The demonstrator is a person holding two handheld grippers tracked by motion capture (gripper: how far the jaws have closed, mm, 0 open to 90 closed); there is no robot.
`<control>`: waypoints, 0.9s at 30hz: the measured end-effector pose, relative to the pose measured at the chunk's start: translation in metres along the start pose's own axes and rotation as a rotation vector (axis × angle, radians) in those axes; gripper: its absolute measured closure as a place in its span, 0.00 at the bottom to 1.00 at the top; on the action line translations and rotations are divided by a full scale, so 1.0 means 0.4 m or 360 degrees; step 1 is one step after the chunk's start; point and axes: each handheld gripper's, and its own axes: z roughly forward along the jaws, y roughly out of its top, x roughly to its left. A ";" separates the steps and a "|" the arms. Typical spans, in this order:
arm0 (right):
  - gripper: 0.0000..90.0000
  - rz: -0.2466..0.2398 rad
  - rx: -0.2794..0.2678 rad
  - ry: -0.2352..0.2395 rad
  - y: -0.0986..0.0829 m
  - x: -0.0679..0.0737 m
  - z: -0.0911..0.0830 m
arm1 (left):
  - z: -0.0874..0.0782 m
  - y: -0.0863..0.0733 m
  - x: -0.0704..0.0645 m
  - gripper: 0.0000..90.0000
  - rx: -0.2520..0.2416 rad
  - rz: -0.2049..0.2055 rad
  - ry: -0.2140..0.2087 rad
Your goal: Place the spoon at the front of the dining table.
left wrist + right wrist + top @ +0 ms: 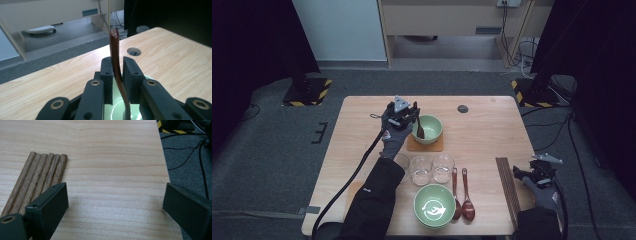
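Three glasses point(422, 169), wooden sticks point(507, 187)

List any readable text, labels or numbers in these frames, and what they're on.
No text can be read.
White mark on the sleeve: too small to read.
White pattern in the near green bowl: a design or glare, not letters.
Yellow-black hazard stripes on the floor base: a marking, no words.

High view dim w/ dark corners; table point(492, 130) evenly lit from overhead. Soft shadow below right gripper point(115, 202); near jaws blurry.
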 end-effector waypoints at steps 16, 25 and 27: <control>0.08 0.0061 -0.0054 0.0014 0.009 0.002 -0.019 | 0.000 -0.041 0.023 0.74 0.0148 0.0033 0.0029; 0.08 0.0064 -0.0060 0.0017 0.011 0.004 -0.023 | -0.008 -0.058 0.032 0.70 0.0169 0.0014 0.0036; 0.09 0.0067 -0.0063 0.0021 0.012 0.005 -0.024 | -0.008 -0.063 0.032 0.69 0.0187 0.0017 0.0037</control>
